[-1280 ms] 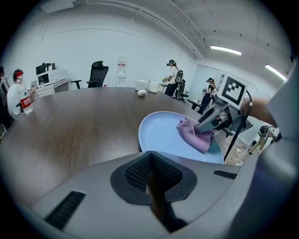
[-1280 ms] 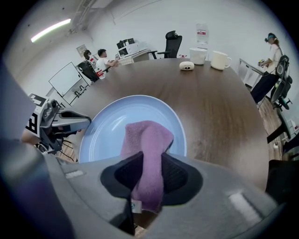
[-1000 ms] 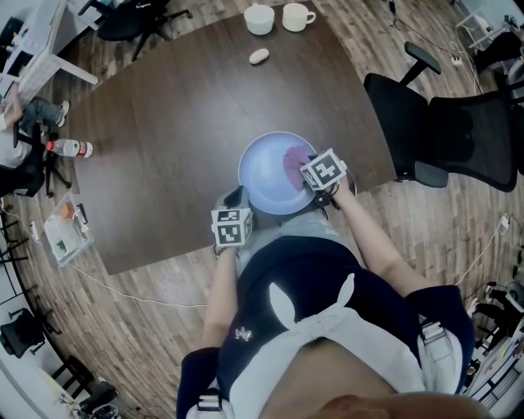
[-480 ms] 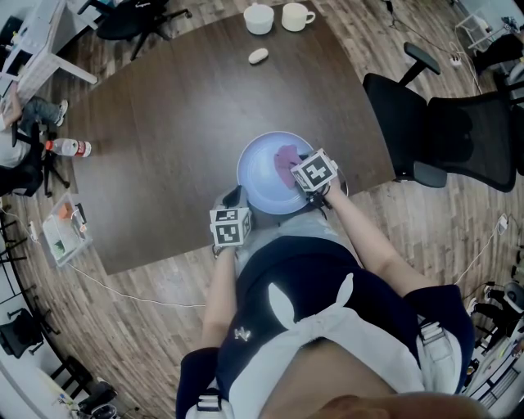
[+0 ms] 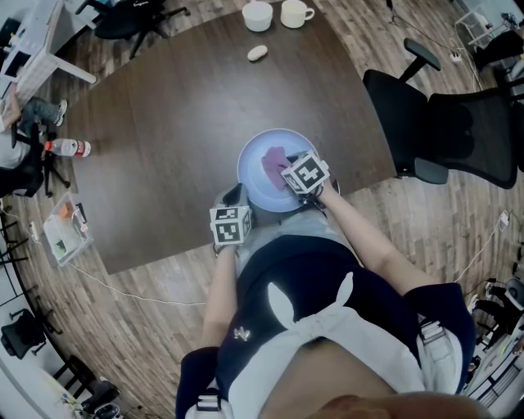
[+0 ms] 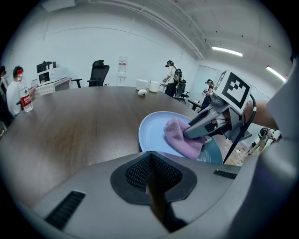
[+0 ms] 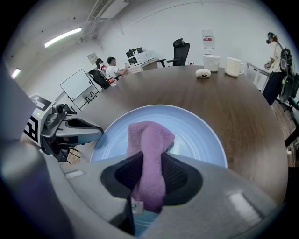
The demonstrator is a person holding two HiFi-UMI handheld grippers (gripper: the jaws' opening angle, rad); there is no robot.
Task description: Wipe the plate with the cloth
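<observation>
One cloth (image 7: 150,137) on plate (image 7: 198,135), right gripper's (image 7: 148,164) clamp hidden in head view

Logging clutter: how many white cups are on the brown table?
2: a white ceramic cup and, right of it, a white handled mug, both at the brown wooden table's far edge. None appear hidden.

My right gripper (image 7: 148,184) reaches forward, forearm stretched out, its jaws clamped on the cloth (image 7: 148,140). My left gripper (image 6: 150,161) sits nearer my body, its jaws closed on the near rim of the plate (image 6: 152,134).
</observation>
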